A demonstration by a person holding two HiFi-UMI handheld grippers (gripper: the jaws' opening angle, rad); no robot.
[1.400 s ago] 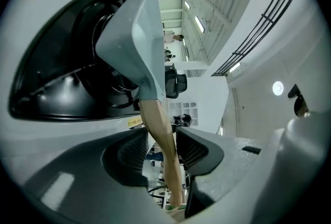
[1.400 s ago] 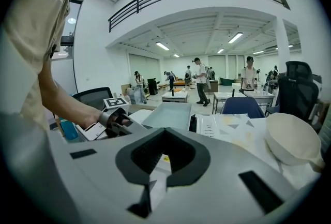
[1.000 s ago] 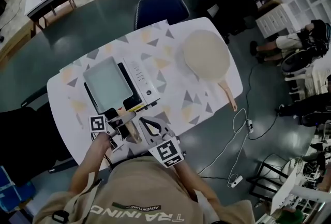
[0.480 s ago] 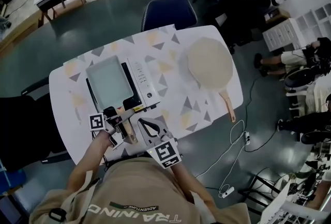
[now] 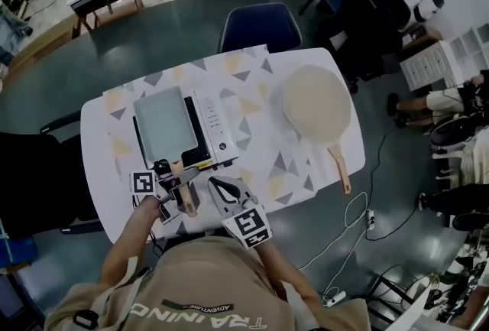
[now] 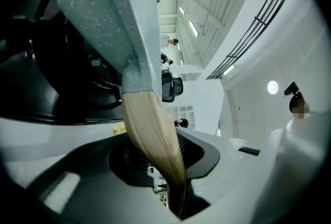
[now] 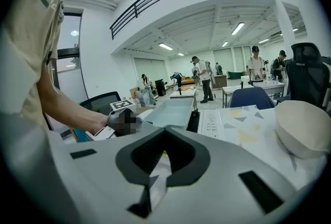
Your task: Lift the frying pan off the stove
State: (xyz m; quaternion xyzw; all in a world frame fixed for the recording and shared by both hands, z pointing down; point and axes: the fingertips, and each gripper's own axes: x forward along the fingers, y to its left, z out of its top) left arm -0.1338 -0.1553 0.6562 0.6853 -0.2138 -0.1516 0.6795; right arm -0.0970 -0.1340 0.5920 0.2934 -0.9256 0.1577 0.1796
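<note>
A rectangular grey frying pan (image 5: 164,123) sits on the portable stove (image 5: 212,127) at the table's left. Its wooden handle (image 5: 183,188) points towards me. My left gripper (image 5: 172,188) is on that handle. In the left gripper view the handle (image 6: 152,140) runs down between the jaws, which pinch its end and are opening slightly, with the pan body (image 6: 111,11) beyond. My right gripper (image 5: 220,190) hangs just right of the handle, jaws together and holding nothing. The right gripper view shows its tips (image 7: 150,192) above the tablecloth and the pan (image 7: 173,112) ahead.
A round cream pan (image 5: 315,102) with a wooden handle lies on the right half of the patterned table (image 5: 252,92); it is also in the right gripper view (image 7: 302,127). A blue chair (image 5: 260,25) stands at the far side. A cable lies on the floor at right.
The left gripper has stayed on the end of the pan's handle, and the pan has not left the stove. The right gripper has barely moved. Only the head view has shifted.
</note>
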